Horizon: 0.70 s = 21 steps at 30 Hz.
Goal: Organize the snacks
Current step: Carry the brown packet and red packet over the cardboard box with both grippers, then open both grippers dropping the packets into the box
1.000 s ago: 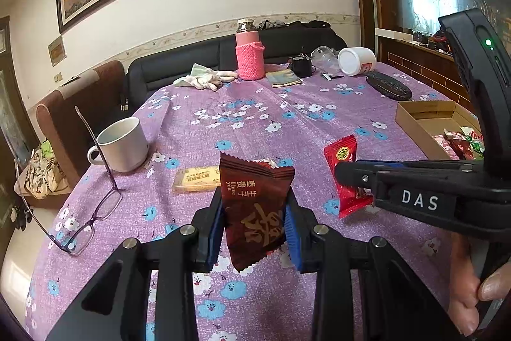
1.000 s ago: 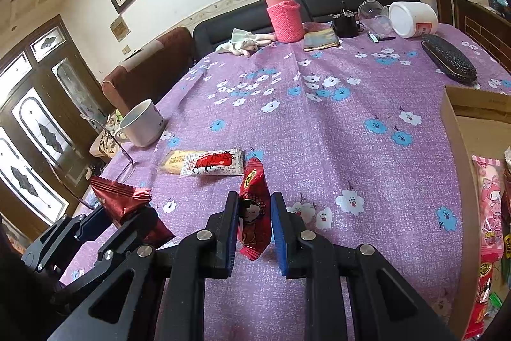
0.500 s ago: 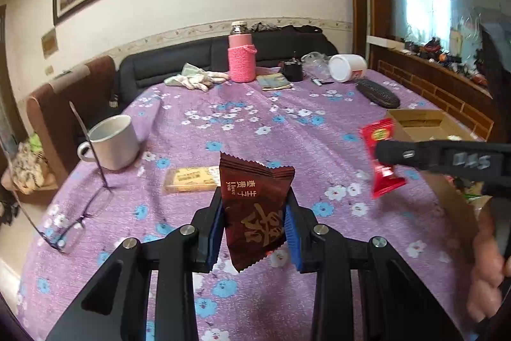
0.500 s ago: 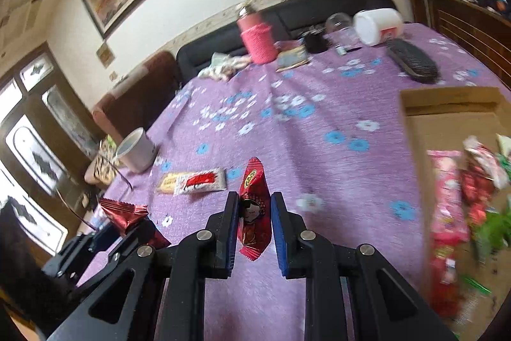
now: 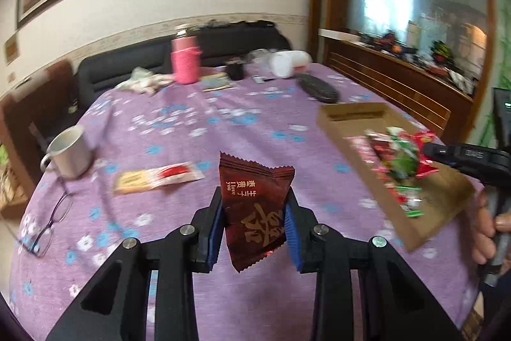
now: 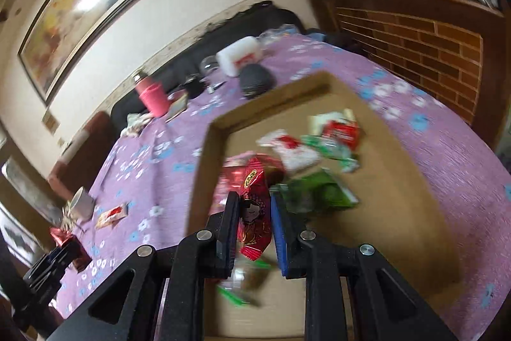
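The left gripper (image 5: 254,224) pinches a brown packet (image 5: 254,208) above the table (image 5: 223,130), while the right gripper (image 6: 255,230) clamps a red packet (image 6: 254,206) over the box (image 6: 399,203) ahead.

snack pile (image 6: 306,162) motion-blurred, cardboard box (image 6: 399,213) cut off below

Left gripper (image 5: 254,224) clamped on dark red packet (image 5: 254,206); right gripper (image 6: 255,230) clamped on red packet (image 6: 254,206), over cardboard box (image 6: 399,181).
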### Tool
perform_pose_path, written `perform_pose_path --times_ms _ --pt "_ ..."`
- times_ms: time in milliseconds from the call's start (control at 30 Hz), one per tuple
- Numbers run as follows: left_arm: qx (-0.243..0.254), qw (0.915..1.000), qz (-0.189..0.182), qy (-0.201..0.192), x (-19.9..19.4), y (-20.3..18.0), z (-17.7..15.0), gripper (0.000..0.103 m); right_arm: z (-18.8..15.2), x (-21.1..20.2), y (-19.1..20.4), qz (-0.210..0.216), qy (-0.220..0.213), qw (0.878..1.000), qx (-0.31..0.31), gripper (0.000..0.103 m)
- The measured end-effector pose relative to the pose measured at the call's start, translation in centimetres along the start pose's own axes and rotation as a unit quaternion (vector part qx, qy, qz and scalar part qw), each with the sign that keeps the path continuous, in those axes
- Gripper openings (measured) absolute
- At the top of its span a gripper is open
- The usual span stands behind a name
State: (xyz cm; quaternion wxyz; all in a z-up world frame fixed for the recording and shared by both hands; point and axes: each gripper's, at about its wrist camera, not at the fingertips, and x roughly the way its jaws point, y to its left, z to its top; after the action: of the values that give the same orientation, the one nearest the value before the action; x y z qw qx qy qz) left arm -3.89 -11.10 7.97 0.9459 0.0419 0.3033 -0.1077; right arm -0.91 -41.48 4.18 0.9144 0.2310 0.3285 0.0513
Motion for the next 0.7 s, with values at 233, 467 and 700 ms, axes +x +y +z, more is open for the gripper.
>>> perform_pose_path --times_ms 233,467,700 --pt "0.035 0.9922 -0.111 0.044 1.8 -7.9 2.1 0.033 0.0 0.2 -2.0 -0.007 0.001 1.000 0.018 0.021" --pt "0.062 0.9787 -0.166 0.104 6.2 -15.2 2.2 0.033 -0.6 0.7 -3.0 -0.023 -0.009 1.000 0.016 0.021" --pt "0.069 0.9761 -0.169 0.118 8.2 -17.0 1.9 0.033 -0.6 0.6 -4.2 0.000 -0.015 0.999 0.039 0.023"
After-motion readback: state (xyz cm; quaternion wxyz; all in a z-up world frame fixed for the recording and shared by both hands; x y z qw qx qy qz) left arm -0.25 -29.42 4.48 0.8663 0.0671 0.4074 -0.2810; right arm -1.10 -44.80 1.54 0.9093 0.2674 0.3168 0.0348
